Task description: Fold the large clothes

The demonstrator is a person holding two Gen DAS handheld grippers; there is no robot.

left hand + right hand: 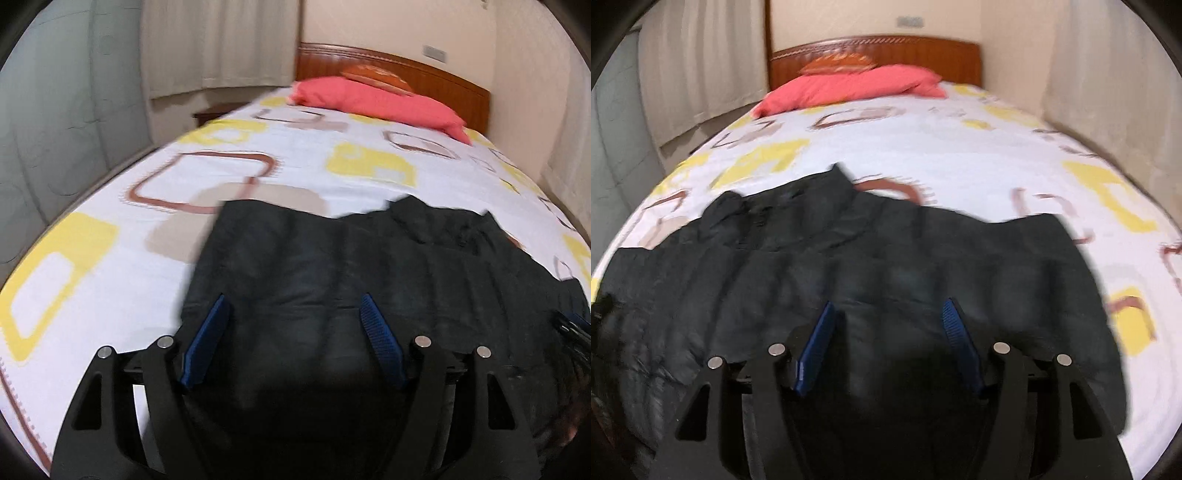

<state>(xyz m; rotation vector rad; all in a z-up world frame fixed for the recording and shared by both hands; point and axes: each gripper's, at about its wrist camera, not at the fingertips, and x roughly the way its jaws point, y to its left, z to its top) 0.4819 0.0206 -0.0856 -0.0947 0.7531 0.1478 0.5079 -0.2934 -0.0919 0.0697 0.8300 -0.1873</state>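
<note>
A puffy black quilted jacket (886, 266) is lying spread on the patterned white bedsheet (960, 155). Both the left gripper (293, 306) and right gripper (888, 310) are hovering with jaws spread, gripping nothing. It is looking soft, light and slippery; its hem edge seems the best hold.

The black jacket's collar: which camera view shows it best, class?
The right wrist view: the black jacket has its collar standing up near centre. The left wrist view shows the collar only as a blurred dark bump.
</note>
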